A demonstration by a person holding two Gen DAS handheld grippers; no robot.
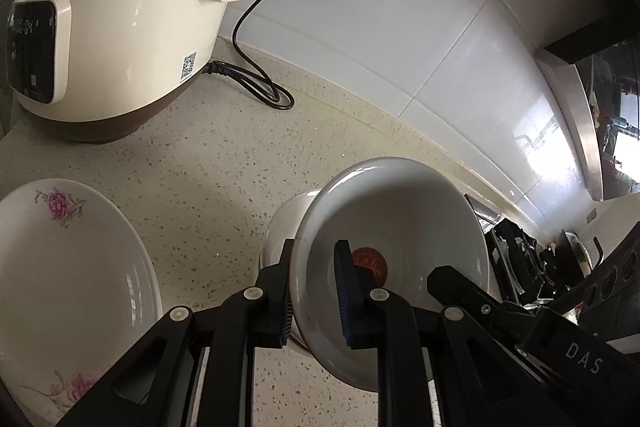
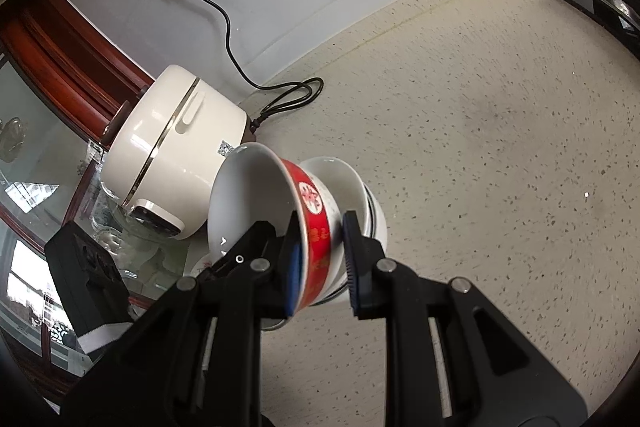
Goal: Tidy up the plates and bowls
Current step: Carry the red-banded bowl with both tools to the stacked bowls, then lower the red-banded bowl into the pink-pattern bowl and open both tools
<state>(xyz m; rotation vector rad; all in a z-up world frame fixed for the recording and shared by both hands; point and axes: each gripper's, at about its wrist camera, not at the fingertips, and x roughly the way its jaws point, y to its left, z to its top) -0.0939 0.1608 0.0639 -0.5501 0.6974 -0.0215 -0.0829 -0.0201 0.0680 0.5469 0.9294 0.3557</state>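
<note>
Both my grippers are loaded. Left gripper [image 1: 316, 291] is clamped on the rim of a plain white bowl [image 1: 404, 227]: one pad inside the wall, one outside, bowl tipped on edge with its mouth toward the camera and a round orange mark showing at the bottom. It hangs over another white bowl [image 1: 280, 227] that sits on the speckled counter [image 1: 208, 163]; can't tell if the two touch. Right gripper [image 2: 320, 259] is clenched the same way on the rim of the red-banded bowl [image 2: 280, 199], also tilted steeply, held just over or against a stack of white bowls [image 2: 352, 195] on the counter; contact unclear. A flowered plate [image 1: 68, 251] lies on the counter to the left, near the rice cooker [image 1: 120, 19]. Handling, my read: glazed ceramic, rigid, fairly heavy for a rim pinch, slick under the pads, chips if knocked rim to rim. Held at one edge, the weight wants to swing each bowl down, so the grip needs to stay firm and deep on the wall. Best to level each bowl before nesting it and let go only once it's seated.
</note>
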